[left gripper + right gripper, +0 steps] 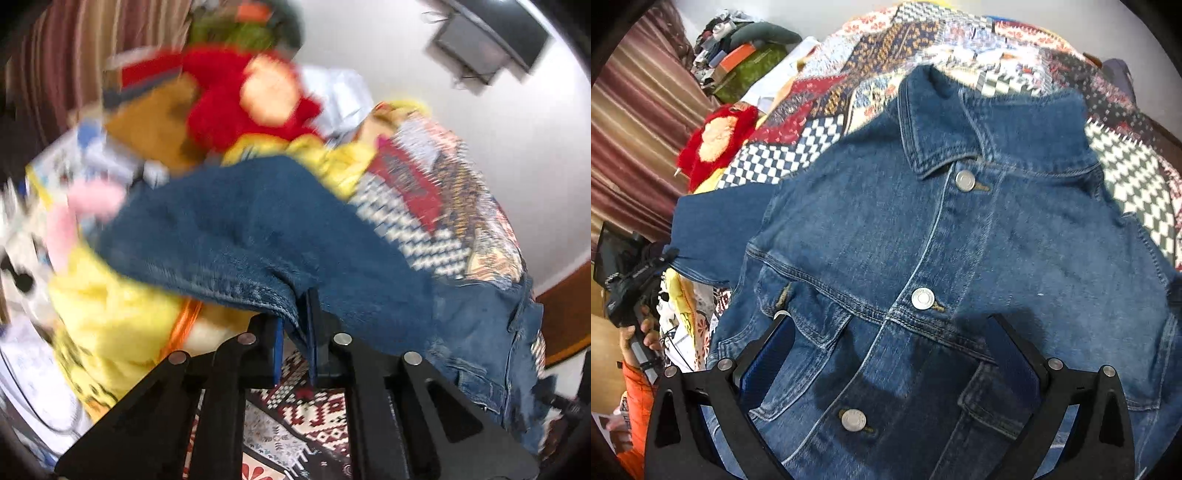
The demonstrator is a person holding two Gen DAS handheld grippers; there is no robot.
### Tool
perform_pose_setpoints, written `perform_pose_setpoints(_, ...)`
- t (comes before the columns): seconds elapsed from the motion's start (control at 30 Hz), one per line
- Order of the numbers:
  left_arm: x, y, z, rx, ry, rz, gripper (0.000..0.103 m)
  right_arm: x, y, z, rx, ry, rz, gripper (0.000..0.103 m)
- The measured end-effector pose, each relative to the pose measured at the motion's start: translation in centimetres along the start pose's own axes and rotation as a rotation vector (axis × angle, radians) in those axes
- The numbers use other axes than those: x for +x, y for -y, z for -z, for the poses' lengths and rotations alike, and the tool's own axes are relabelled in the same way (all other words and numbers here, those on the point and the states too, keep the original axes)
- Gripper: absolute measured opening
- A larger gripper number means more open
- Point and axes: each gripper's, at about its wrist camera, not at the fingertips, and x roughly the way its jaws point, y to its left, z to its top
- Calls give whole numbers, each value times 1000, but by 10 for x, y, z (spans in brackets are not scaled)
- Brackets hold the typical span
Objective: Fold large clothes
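A blue denim jacket [923,258] lies front up, buttoned, on a patchwork quilt [820,122]. My right gripper [890,332] is open and hovers over the jacket's chest, its blue-padded fingers [768,354] wide apart. My left gripper [297,325] is shut on the jacket's sleeve [240,236] and holds the cuff end lifted off the bed. In the right wrist view that sleeve [713,236] stretches out to the left toward the left gripper tool [635,280]. The left wrist view is motion-blurred.
A red plush toy [716,140] lies at the quilt's left edge; it also shows in the left wrist view [251,96]. Yellow fabric [110,321] and a pink toy [92,199] lie nearby. Striped curtains [635,122] hang on the left. Stacked items [746,51] sit at the back.
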Motion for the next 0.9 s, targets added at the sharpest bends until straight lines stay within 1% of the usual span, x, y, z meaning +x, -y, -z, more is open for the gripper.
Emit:
perform_pose_setpoints(0.07, -20, 28, -7, 97, 60, 6, 7, -12, 0, 1, -5, 27, 3, 103)
perform_pose_setpoints(0.13, -35, 57, -14, 172, 96, 62, 6, -26, 1, 2, -1, 56, 2, 103)
perform_pose_setpoints(0.2, -44, 88, -17, 243, 121, 107, 6, -39, 3, 4, 8, 80, -6, 103)
perform_pose_setpoints(0.23, -46, 101, -18, 272, 129, 117, 6, -45, 5, 5, 11, 91, -8, 103)
perform_pose_setpoints(0.3, -45, 131, -13, 339, 129, 154, 6, -60, 9, 9, 17, 116, -10, 103)
perform_pose_setpoints(0.37, -30, 157, -4, 394, 82, 199, 6, -71, 11, 12, 20, 134, -10, 103)
perform_pose_setpoints(0.43, -9, 173, 8, 416, 9, 234, 6, -81, 14, 17, 24, 149, -8, 103)
perform_pose_setpoints(0.5, 19, 184, 24, 417, -101, 271, 6, -89, 18, 22, 28, 160, -4, 103)
perform_pose_setpoints(0.53, 38, 190, 37, 408, -184, 285, 6, -93, 20, 25, 30, 164, -4, 103)
perform_pose_setpoints(0.57, 53, 192, 48, 397, -245, 291, 6, -96, 22, 27, 31, 168, -5, 103)
perform_pose_setpoints(0.6, 62, 192, 53, 389, -283, 293, 6, -97, 23, 28, 32, 169, -4, 103)
perform_pose_setpoints(0.67, 85, 194, 73, 370, -389, 287, 6, -99, 24, 29, 28, 166, 1, 103)
perform_pose_setpoints(0.7, 89, 194, 79, 368, -406, 283, 6, -98, 24, 29, 27, 163, 3, 103)
perform_pose_setpoints(0.73, 89, 193, 81, 368, -401, 283, 7, -97, 24, 29, 27, 158, 3, 103)
perform_pose_setpoints(0.77, 84, 193, 81, 372, -389, 279, 10, -96, 23, 29, 26, 153, 2, 103)
perform_pose_setpoints(0.83, 75, 192, 79, 381, -400, 289, 26, -91, 21, 26, 23, 145, -2, 103)
perform_pose_setpoints(0.87, 70, 189, 77, 379, -410, 304, 43, -88, 19, 25, 22, 138, -5, 103)
perform_pose_setpoints(0.9, 64, 186, 77, 376, -404, 312, 57, -84, 16, 22, 22, 131, -9, 103)
